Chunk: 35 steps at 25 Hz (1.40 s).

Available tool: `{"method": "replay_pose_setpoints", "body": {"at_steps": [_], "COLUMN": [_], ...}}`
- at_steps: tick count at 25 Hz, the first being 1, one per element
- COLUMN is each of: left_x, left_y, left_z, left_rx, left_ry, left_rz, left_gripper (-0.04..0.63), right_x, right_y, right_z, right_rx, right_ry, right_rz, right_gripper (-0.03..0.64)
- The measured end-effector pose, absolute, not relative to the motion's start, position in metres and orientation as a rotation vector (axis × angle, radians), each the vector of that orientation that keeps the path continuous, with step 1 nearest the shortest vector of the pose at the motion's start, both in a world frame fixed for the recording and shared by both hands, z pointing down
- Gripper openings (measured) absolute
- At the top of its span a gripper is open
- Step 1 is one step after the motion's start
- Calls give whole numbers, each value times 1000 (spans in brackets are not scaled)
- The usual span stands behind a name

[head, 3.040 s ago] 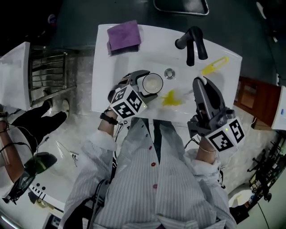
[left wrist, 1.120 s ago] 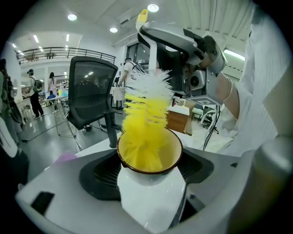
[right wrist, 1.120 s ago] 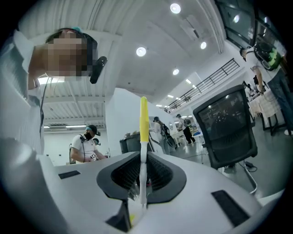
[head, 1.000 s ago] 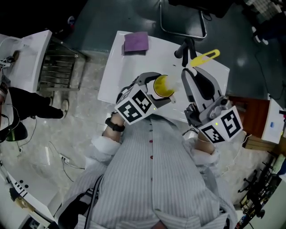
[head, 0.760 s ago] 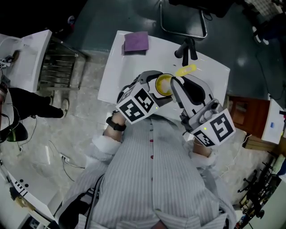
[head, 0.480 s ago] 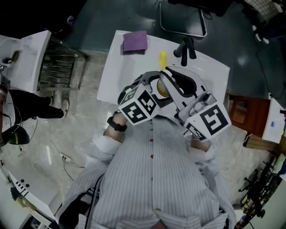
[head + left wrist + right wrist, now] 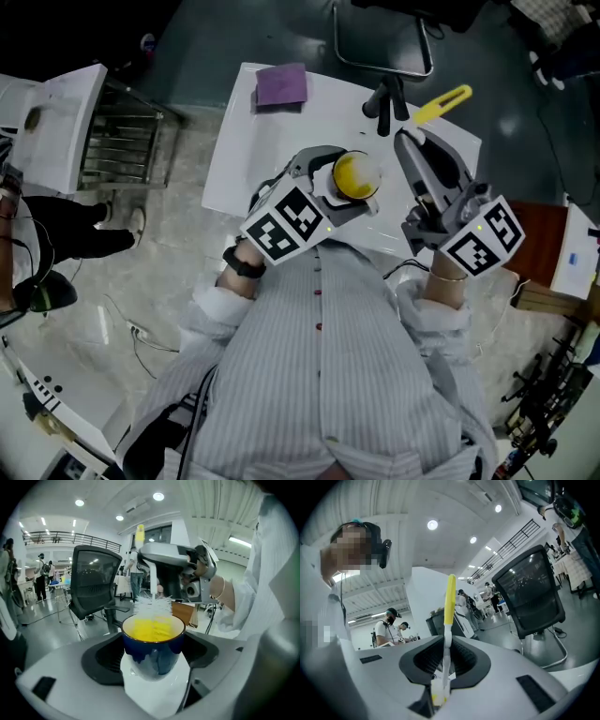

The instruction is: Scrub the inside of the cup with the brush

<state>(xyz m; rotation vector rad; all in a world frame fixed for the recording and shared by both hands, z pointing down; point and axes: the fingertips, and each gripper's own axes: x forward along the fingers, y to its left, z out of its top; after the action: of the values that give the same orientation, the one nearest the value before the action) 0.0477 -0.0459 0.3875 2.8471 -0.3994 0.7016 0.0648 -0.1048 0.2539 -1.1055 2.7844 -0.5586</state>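
Cup and brush, each gripped, held above the white bench.
The left hand-held gripper [image 7: 339, 180] is clamped on the blue cup [image 7: 153, 645], whose yellow inside is showing. The right hand-held gripper [image 7: 410, 142] is closed on the stem of the yellow-handled brush [image 7: 441, 104], whose white bristles [image 7: 151, 605] show just above the cup's far rim. Beyond lie the bench [image 7: 239, 159], a dark faucet [image 7: 386, 97] and a purple cloth [image 7: 281, 84].

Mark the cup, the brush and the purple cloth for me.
cup [image 7: 153, 653], left gripper view, blue outer wall.
brush [image 7: 449, 599], right gripper view, yellow handle.
purple cloth [image 7: 281, 84], head view, its middle.
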Motion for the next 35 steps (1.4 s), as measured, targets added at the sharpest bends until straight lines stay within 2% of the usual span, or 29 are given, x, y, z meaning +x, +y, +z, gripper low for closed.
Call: {"method": "replay_pose_setpoints", "body": {"at_steps": [8,17,29,35], "left_x": [40,49,46,38], "left_y": [-58,-46,-45,-58], "left_z": [397,396,374,380], "left_rx": [2807,2830,2874,2859], "left_ry": [-490,-439,-462,-510], "left_rz": [752,767,658,689], "left_gripper": [385,385,385,385], "right_x": [40,5,66,65], "right_y": [-56,-84,-101,-74], "right_z": [248,247,237,238], "right_rx": [-1067,-1012,-1071,-1081], "right_ry": [2943,3047,2807,2835], "right_rz": [-418,-362,-558,-543], "right_gripper": [63,61,61,61]}}
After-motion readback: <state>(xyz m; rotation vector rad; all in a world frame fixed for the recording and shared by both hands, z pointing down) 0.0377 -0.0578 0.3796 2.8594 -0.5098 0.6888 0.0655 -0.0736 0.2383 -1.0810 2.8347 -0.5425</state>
